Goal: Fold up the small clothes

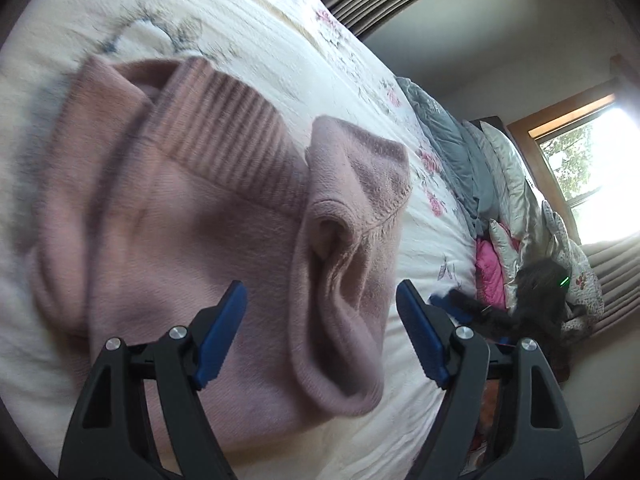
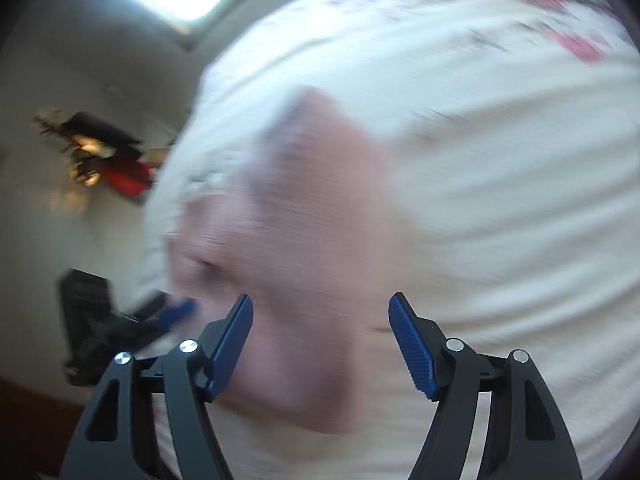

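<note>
A dusty pink knit garment [image 1: 208, 216] with a ribbed hem lies partly folded on the white floral bedspread [image 1: 280, 28]. One folded flap or sleeve [image 1: 344, 264] runs down its right side. My left gripper [image 1: 320, 296] hovers open just above that flap, nothing between its blue pads. In the right wrist view the same pink garment [image 2: 304, 248] is badly blurred on the bedspread [image 2: 500, 200]. My right gripper [image 2: 320, 308] is open over it and holds nothing. The other gripper [image 2: 120, 328] shows dark and blurred at the left.
Grey and silver pillows [image 1: 480, 168] and a pink cushion [image 1: 490, 268] pile up at the head of the bed. The other gripper [image 1: 532, 300] shows dark there. A bright window [image 1: 588, 160] is at right. Floor and dark objects [image 2: 104, 148] lie beyond the bed's edge.
</note>
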